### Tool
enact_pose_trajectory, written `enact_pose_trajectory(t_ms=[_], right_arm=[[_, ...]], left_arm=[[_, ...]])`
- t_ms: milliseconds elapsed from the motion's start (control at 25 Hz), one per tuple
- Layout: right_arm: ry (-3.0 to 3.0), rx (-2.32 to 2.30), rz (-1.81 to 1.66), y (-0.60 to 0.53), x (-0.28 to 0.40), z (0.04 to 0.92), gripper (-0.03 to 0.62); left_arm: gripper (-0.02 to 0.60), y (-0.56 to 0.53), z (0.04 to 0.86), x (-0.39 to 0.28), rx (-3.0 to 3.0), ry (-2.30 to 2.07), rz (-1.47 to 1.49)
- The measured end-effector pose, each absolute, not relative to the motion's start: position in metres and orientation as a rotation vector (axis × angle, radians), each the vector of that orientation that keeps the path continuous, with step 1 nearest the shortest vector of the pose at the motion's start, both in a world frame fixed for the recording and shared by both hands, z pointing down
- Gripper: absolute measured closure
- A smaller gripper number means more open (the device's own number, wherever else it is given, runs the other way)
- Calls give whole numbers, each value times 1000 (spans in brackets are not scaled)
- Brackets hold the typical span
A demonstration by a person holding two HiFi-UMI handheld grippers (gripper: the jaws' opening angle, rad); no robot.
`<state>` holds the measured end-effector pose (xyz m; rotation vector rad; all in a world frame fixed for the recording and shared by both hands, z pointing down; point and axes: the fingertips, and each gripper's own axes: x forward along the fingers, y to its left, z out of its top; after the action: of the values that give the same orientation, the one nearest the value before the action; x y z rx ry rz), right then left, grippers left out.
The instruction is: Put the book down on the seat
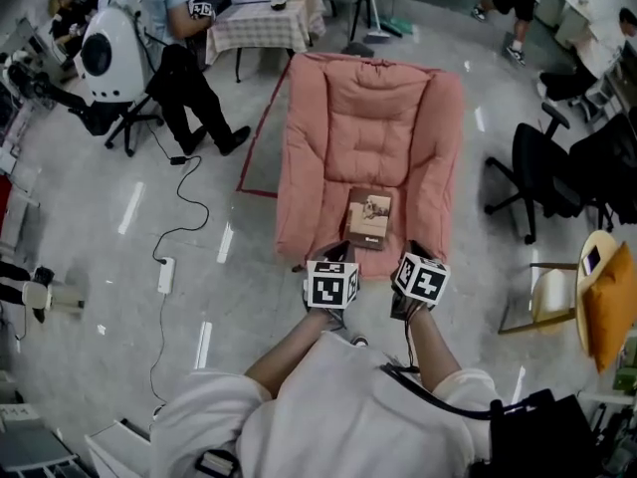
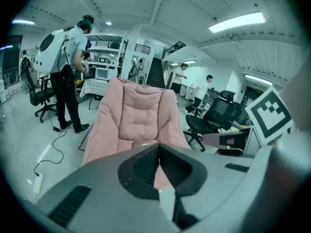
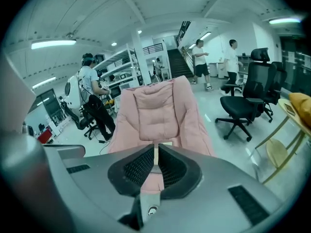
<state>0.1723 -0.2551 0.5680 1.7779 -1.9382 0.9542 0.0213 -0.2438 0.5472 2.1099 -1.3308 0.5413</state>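
Note:
A pink cushioned seat (image 1: 373,132) stands on the floor in front of me, and a small brown book (image 1: 368,217) lies flat on its cushion near the front. Both grippers hang side by side just before the seat's front edge, short of the book. My left gripper (image 1: 336,253) is shut with nothing in it, its jaws meeting in the left gripper view (image 2: 158,148). My right gripper (image 1: 410,253) is shut and empty too (image 3: 156,149). An edge of the book (image 2: 141,143) (image 3: 165,143) shows just past the jaws in each gripper view.
Black office chairs (image 1: 532,182) stand right of the seat, with a round wooden table and a yellow cushion (image 1: 609,302) beyond. A cable and power strip (image 1: 165,274) lie on the floor at left. A person with a white backpack (image 1: 111,48) stands at the far left by a cloth-covered table (image 1: 261,20).

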Motion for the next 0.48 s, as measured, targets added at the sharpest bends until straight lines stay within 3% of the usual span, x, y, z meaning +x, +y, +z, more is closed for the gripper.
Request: enact_pose_trajectory(t_ms=[480], right_arm=[[-2030,1689,1004,-186,188,561,548]], left_arm=[[572,-186,525,59,2107,-1421,543]])
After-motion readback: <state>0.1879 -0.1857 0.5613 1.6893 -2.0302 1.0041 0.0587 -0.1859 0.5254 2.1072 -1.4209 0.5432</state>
